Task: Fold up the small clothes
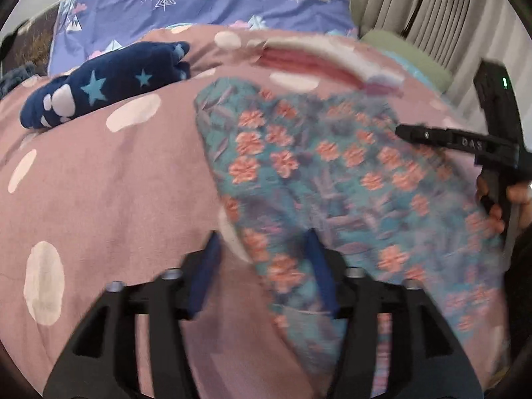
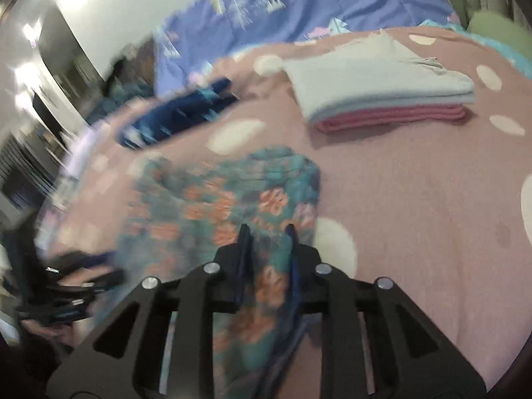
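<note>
A teal garment with pink flowers (image 1: pixel 332 173) lies spread on the pink dotted bedspread (image 1: pixel 99 183). My left gripper (image 1: pixel 262 246) is open, its blue pads astride the garment's near left edge without pressing on it. In the right wrist view the same garment (image 2: pixel 216 199) runs between the blue pads of my right gripper (image 2: pixel 268 232), which stand a little apart over its right edge, so it is open. From the left wrist view, one black finger (image 1: pixel 432 136) of the right gripper reaches over the cloth, with a hand (image 1: pixel 518 196) behind it. All this is blurred.
A folded stack of pale and pink clothes (image 2: pixel 382 96) sits further back on the bed. A crumpled navy garment with stars (image 1: pixel 106 83) lies at the back left. Behind are a blue tree-print sheet (image 1: pixel 199 0), a green pillow (image 1: pixel 409 53) and curtains (image 1: pixel 415 0).
</note>
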`<state>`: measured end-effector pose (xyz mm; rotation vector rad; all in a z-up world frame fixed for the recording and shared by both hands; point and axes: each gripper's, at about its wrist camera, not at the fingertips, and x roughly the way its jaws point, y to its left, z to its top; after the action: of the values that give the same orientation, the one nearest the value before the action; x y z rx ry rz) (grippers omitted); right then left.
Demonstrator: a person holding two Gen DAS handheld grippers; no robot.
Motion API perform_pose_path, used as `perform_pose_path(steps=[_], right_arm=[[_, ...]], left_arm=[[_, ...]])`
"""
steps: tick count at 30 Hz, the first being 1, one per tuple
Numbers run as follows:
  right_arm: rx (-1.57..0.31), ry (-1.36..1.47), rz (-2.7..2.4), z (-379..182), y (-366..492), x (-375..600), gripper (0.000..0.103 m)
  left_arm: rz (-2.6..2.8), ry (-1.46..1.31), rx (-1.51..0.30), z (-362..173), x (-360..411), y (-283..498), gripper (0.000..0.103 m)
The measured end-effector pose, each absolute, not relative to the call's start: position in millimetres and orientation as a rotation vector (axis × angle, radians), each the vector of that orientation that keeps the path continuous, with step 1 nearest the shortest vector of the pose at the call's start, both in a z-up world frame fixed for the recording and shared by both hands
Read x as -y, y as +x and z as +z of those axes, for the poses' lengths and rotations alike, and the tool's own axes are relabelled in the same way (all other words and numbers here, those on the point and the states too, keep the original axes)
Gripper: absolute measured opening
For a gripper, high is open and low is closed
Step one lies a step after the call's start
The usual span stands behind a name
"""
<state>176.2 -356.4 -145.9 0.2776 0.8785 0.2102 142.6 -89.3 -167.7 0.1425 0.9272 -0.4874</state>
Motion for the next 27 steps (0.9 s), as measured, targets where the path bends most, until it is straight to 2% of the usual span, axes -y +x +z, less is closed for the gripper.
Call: perform_pose_path(steps=[4, 7, 9, 10, 11, 17, 23, 25, 27], right_arm=[[-0.859, 0.308, 0.212, -155.8, 180.1, 360.4, 0.017], [-0.852, 0.344, 0.233, -150.3, 174.3, 367.6, 0.022], [-0.847, 0.374, 0.241, -146.0, 167.9, 373.6, 0.03], [-0.845, 0.388, 0.245, -142.0, 161.7, 377.4, 0.041], [-0.847, 0.384, 0.229, -139.7, 157.6, 379.6, 0.057], [-0.875, 0.367, 0.282, -130.4, 117.4, 389.4, 0.058], [-0.934, 0.44, 0.381, -142.0, 87.4, 391.0, 0.057], [-0.932, 0.439, 0.407, -144.5, 81.9, 390.2, 0.057], [-0.931, 0.443, 0.427, -146.4, 83.2, 390.6, 0.056]], left_arm=[[-0.481, 0.188, -0.881, -169.1, 91.7, 136.2, 0.062], [-0.492, 0.151, -0.894, -169.2, 87.3, 138.9, 0.062], [-0.493, 0.131, -0.897, -169.7, 85.5, 139.4, 0.062], [-0.492, 0.128, -0.895, -169.9, 85.5, 138.9, 0.062], [-0.49, 0.129, -0.892, -170.0, 85.8, 138.5, 0.062], [-0.489, 0.111, -0.899, -170.1, 83.7, 138.2, 0.064], [-0.502, 0.075, -0.919, -164.6, 70.9, 132.9, 0.073], [-0.527, 0.058, -0.927, -165.3, 64.2, 129.8, 0.08], [-0.557, 0.029, -0.943, -168.0, 59.1, 129.8, 0.081]])
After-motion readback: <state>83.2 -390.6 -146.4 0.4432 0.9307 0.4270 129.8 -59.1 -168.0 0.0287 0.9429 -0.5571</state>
